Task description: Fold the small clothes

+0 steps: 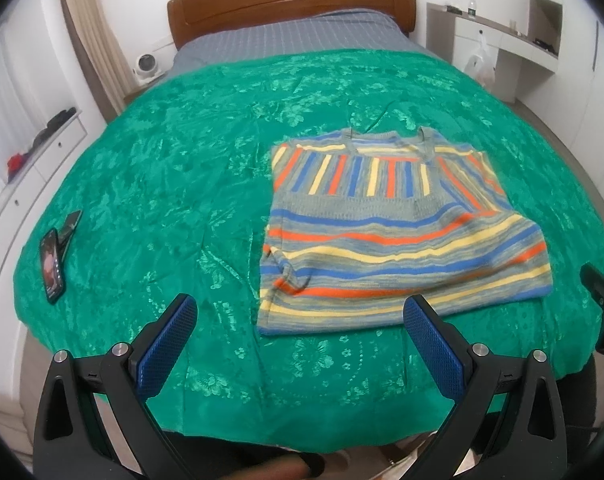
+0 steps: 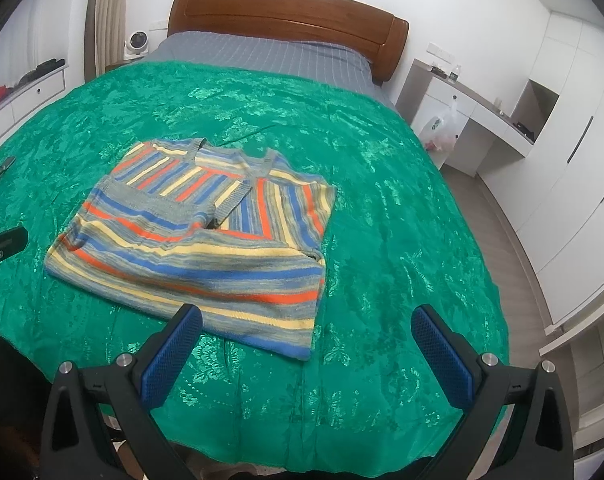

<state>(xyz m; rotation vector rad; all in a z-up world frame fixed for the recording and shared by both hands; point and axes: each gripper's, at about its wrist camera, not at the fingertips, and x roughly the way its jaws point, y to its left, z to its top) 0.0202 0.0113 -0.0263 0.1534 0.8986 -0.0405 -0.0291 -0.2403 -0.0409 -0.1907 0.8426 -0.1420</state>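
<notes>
The sweater (image 1: 398, 232) is lying flat on the green bedspread (image 1: 161, 184), on the near half of the bed, with its neck pointing toward the wooden headboard (image 1: 289, 4). It is striped in blue, orange, yellow and grey, and both sleeves are lying folded in over the body. The left gripper (image 1: 297, 320) is hovering above the near edge of the bedspread with its blue fingers (image 1: 169, 344) standing wide apart and holding nothing. The right gripper (image 2: 306, 332) is hovering just before the sweater's hem, also spread wide and empty. A phone (image 1: 53, 266) is resting on the bedspread, far to the left of the sweater.
</notes>
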